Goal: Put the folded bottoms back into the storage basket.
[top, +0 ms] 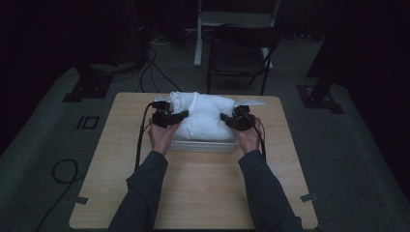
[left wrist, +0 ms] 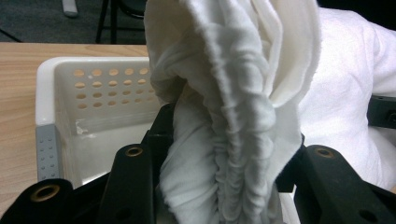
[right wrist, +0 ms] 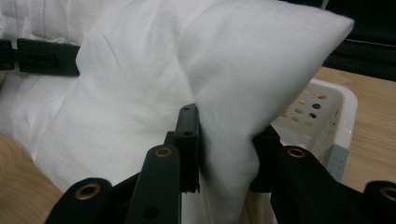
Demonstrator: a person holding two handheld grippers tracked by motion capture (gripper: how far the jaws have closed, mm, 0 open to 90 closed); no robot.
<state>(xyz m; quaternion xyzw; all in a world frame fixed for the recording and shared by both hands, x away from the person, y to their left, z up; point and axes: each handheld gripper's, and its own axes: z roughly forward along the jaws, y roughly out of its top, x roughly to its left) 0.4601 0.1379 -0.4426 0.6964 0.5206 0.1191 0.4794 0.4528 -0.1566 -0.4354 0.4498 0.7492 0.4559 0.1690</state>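
Right now you are holding a white pillow (top: 205, 118) at both ends over the white perforated basket (top: 203, 145), which is sitting on the wooden table (top: 193, 188). Your left gripper (top: 169, 117) is pinching a bunched, gathered fold of the pillow's fabric (left wrist: 224, 140) tightly between its jaws, just above the basket's corner (left wrist: 46, 93). Your right gripper (top: 234, 120) is clamping the opposite corner of the pillow (right wrist: 233, 116), with the basket's rim (right wrist: 341, 107) lying just beside it. The pillow's bulk is resting in the basket and bulging above its rim.
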